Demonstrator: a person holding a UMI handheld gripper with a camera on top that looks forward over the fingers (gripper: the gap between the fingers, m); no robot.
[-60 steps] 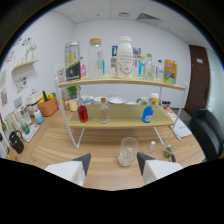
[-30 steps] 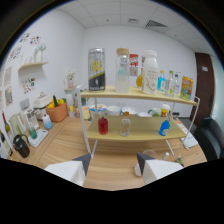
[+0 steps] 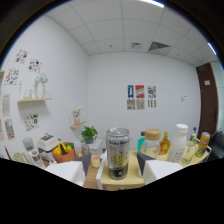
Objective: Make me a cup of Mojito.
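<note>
The gripper [image 3: 118, 167] is spread wide, its two pale fingers [image 3: 70, 171] flanking a soda water can [image 3: 118, 153] that stands upright on a light wooden shelf top [image 3: 131, 181]; a gap shows on each side of the can, so the fingers are around it and not pressing on it. The can is silver with a yellow label band, and its rim rises above the fingertips. Just to the right of the can and a little behind it stand a jar with a tan lid [image 3: 151, 141], an amber bottle [image 3: 165, 142], a white container [image 3: 178, 141] and, farthest from the can, an orange can [image 3: 203, 143] near the shelf's end. To the left of the can, lower and farther back, a small cup [image 3: 95, 160] sits close by, with a potted green plant [image 3: 89, 134] behind it and a basket holding yellow fruit [image 3: 62, 150] farther left. High on the wall left of the can a wall shelf [image 3: 34, 100] carries pale vases. Straight behind the can, three small posters [image 3: 140, 96] hang on the far wall.
</note>
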